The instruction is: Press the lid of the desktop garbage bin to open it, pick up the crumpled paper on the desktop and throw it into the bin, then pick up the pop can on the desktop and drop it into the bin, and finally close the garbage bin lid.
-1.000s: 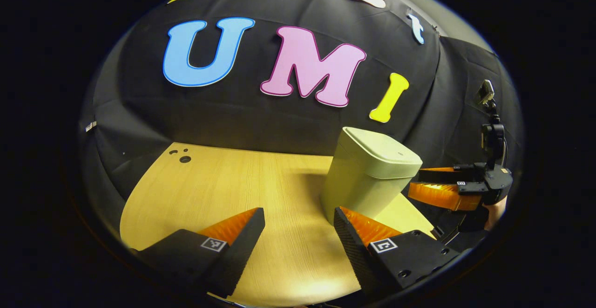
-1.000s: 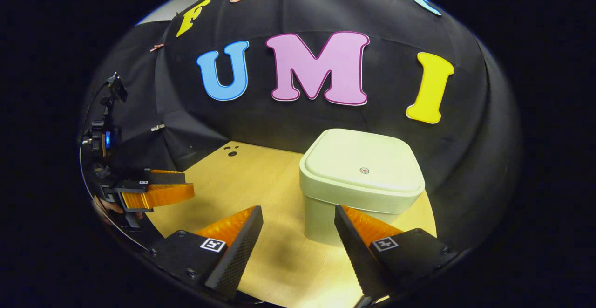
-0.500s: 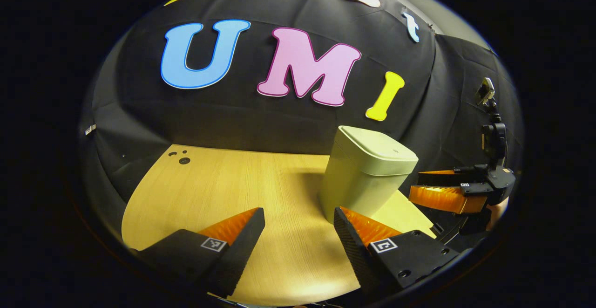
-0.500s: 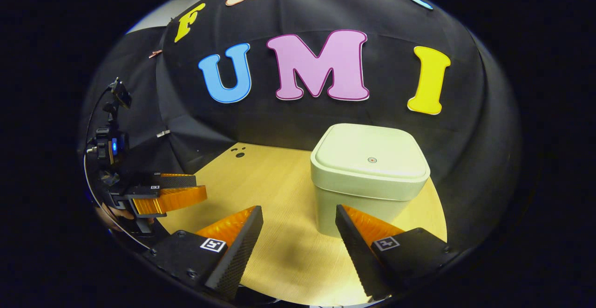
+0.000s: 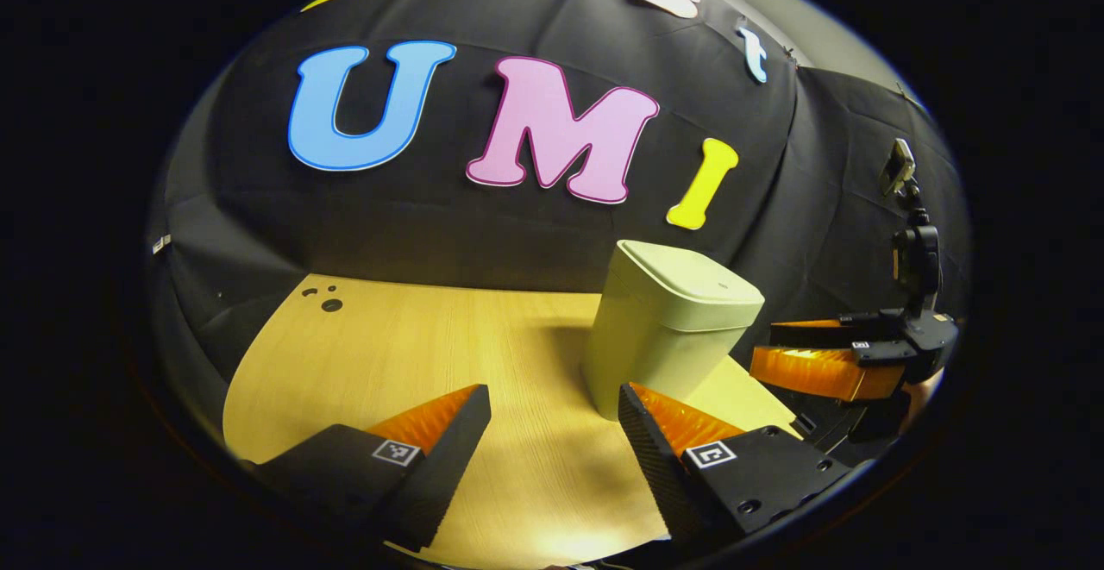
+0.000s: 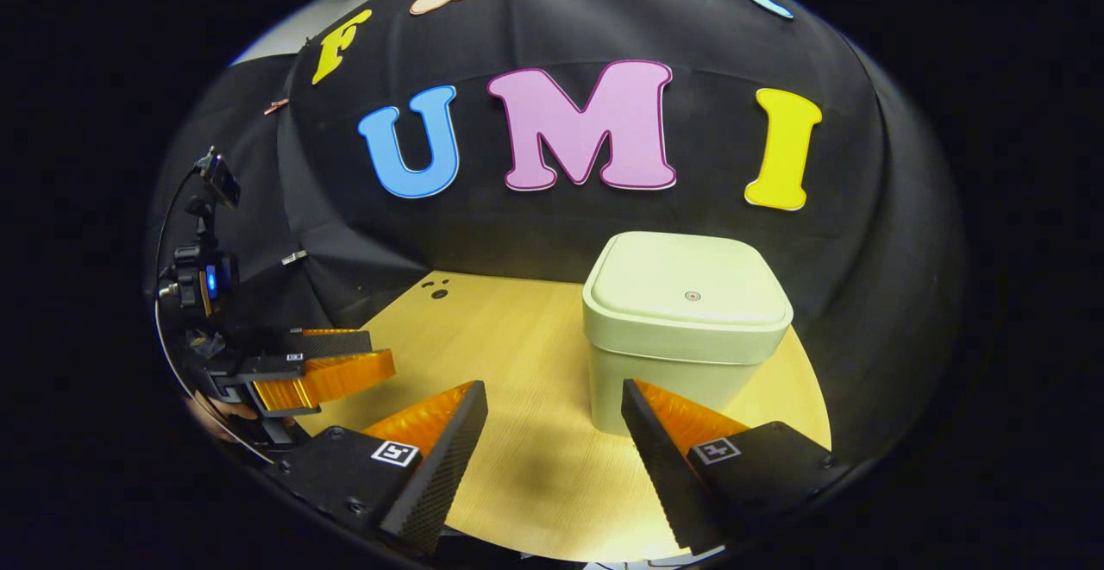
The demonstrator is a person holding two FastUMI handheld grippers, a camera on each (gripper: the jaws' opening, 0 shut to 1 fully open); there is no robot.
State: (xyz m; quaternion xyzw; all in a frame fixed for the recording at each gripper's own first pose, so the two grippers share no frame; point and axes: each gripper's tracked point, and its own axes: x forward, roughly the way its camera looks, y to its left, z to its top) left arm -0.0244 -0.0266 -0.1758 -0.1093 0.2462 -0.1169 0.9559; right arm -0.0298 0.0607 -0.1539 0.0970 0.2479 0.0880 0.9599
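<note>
The pale green bin (image 5: 664,346) stands on the wooden table (image 5: 388,354) with its lid (image 5: 690,281) down flat. In the right gripper view the bin (image 6: 686,354) is straight ahead, and its lid (image 6: 687,281) carries a small round button mark. My left gripper (image 5: 552,393) is open and holds nothing, a short way left of the bin and nearer than it. My right gripper (image 6: 553,386) is open too, in front of the bin and apart from it. It also shows at the right edge of the left gripper view, where the right gripper (image 5: 763,344) sits beside the bin. The left gripper (image 6: 379,353) shows at the left.
A few small dark holes (image 5: 331,303) mark the table's far left corner. A camera on a stand (image 5: 914,251) rises by the right wall, and another camera stand (image 6: 203,268) rises at the left. The black cloth wall stands close behind the bin.
Both grippers have drawn back a little from the bin, which now looks slightly smaller and farther off. The lid stays down and both grippers stay open.
</note>
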